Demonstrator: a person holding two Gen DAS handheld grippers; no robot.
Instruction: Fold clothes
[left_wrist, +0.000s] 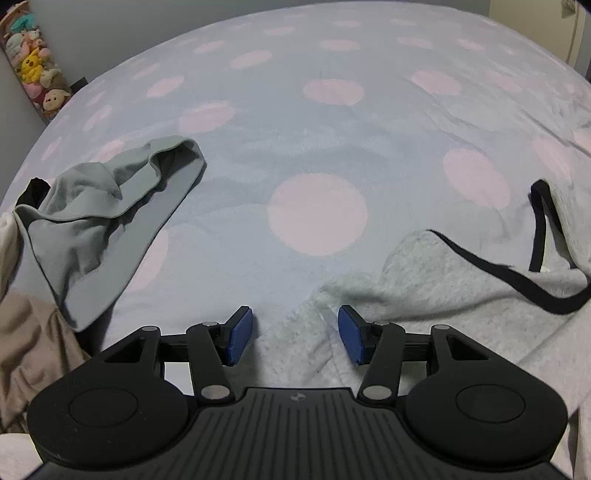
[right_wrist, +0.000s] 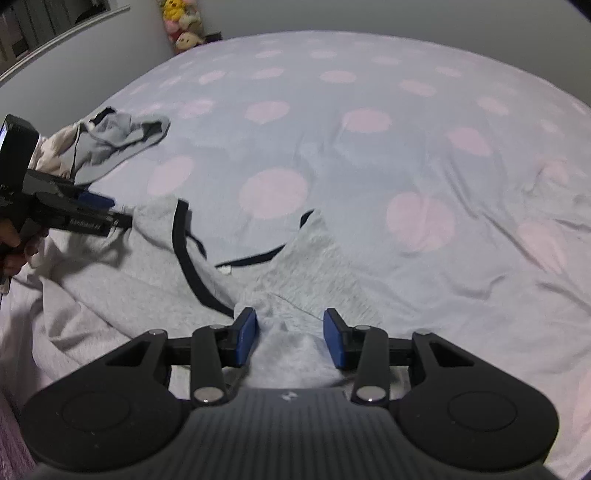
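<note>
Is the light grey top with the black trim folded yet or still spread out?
Not folded. The grey top lies spread and rumpled on the dotted blanket, its black-trimmed neckline open and twisted.

The pale blue bed cover with pink dots (left_wrist: 317, 125) lies open across its middle and far side, giving wide room to pass. At the left edge a crumpled grey-green garment (left_wrist: 99, 206) and a beige cloth (left_wrist: 33, 347) crowd the corner. The light grey fleece top with black trim (right_wrist: 155, 280) spreads over the near side. A column of plush toys (left_wrist: 33, 70) stands beyond the bed's far left corner.
</note>
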